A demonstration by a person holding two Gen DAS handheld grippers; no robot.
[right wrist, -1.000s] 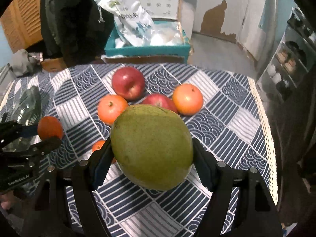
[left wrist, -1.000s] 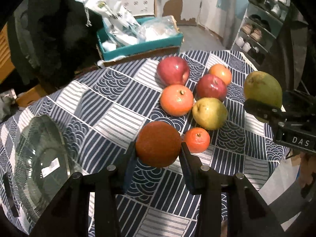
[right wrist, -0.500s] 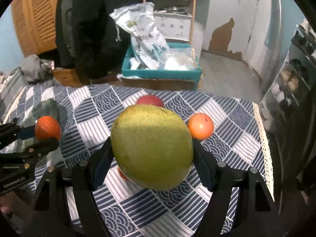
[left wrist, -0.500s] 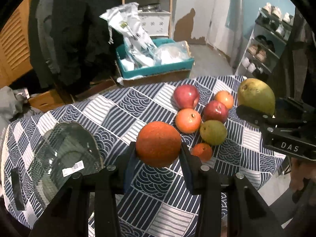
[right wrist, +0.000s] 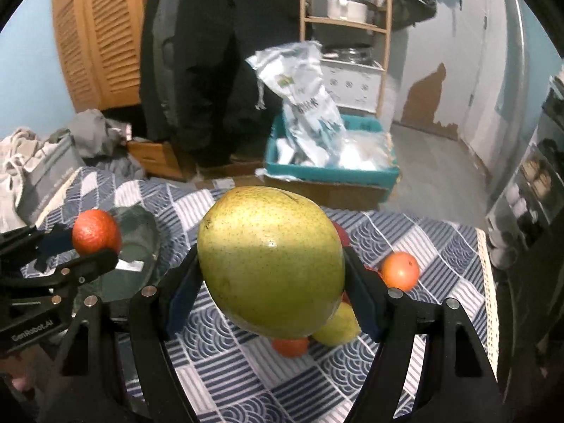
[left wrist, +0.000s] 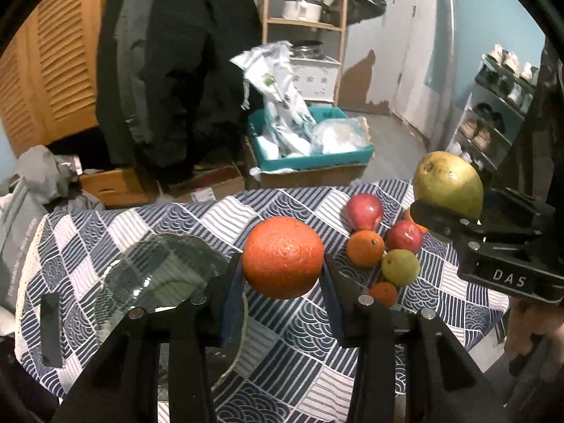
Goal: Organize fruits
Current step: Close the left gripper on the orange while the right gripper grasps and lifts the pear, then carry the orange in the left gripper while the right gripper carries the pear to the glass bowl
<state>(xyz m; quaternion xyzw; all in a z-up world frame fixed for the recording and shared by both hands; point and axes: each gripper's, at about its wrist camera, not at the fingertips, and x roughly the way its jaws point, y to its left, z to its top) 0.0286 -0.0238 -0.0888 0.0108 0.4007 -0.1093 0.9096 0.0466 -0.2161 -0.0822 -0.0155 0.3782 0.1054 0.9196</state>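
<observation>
My left gripper (left wrist: 282,278) is shut on a large orange (left wrist: 283,257) and holds it above the table, just right of a clear glass bowl (left wrist: 155,282). My right gripper (right wrist: 271,292) is shut on a big green mango (right wrist: 269,261), held high over the fruit pile. In the left wrist view the mango (left wrist: 447,185) shows at the right. On the blue patterned cloth lie two red apples (left wrist: 365,211), an orange (left wrist: 365,248), a small green pear (left wrist: 400,268) and a tangerine (left wrist: 384,294). The held orange (right wrist: 96,232) shows at the left in the right wrist view.
The small table (left wrist: 282,352) has its far edge close behind the fruit and its right edge beside the pile. Beyond it stand a teal box with bags (left wrist: 310,155), a wooden shelf (left wrist: 303,28), dark coats (left wrist: 176,70) and a shoe rack (left wrist: 493,112).
Both grippers have risen and pulled back with their fruit, so the table looks smaller and lower. The left gripper now sits closer to the glass bowl.
</observation>
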